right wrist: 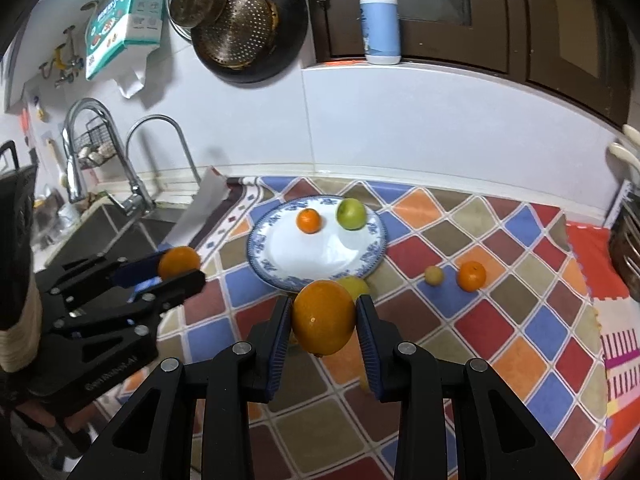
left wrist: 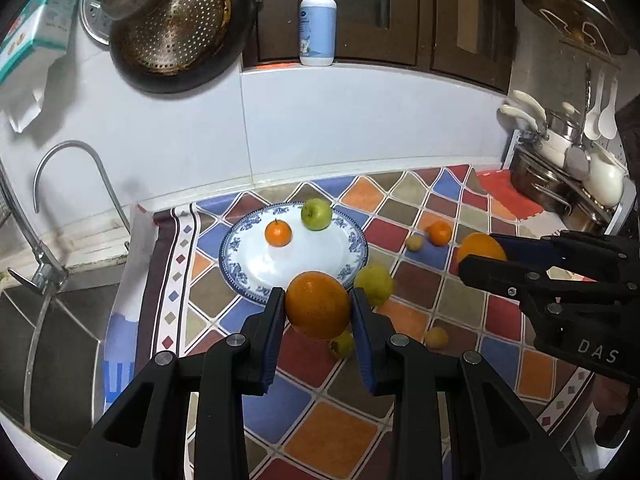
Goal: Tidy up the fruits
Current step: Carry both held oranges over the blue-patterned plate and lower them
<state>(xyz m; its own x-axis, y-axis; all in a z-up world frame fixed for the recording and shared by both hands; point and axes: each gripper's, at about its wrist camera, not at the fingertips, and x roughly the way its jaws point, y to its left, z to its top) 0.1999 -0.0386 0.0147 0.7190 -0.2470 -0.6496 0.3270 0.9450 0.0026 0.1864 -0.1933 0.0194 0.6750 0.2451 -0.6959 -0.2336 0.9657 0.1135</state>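
My left gripper (left wrist: pixel 318 306) is shut on a large orange (left wrist: pixel 318 305) and holds it above the near rim of a blue-patterned white plate (left wrist: pixel 256 280). My right gripper (right wrist: pixel 323 318) is shut on another large orange (right wrist: pixel 323 317), also in the air near the plate (right wrist: pixel 280 252). On the plate lie a small tangerine (left wrist: pixel 278 232) and a green apple (left wrist: pixel 316 213). Loose on the checked cloth are a yellow-green fruit (left wrist: pixel 376 284), a tangerine (left wrist: pixel 440 233) and several small yellow fruits (left wrist: pixel 415 242). In the right wrist view the left gripper (right wrist: pixel 182 270) shows at the left with its orange (right wrist: pixel 178 261).
A sink (left wrist: pixel 48 340) with a curved tap (left wrist: pixel 76 148) lies left of the cloth. Pots and a utensil rack (left wrist: pixel 560 168) stand at the back right. A pump bottle (left wrist: pixel 318 24) stands on the ledge; pans (left wrist: pixel 176 32) hang on the wall.
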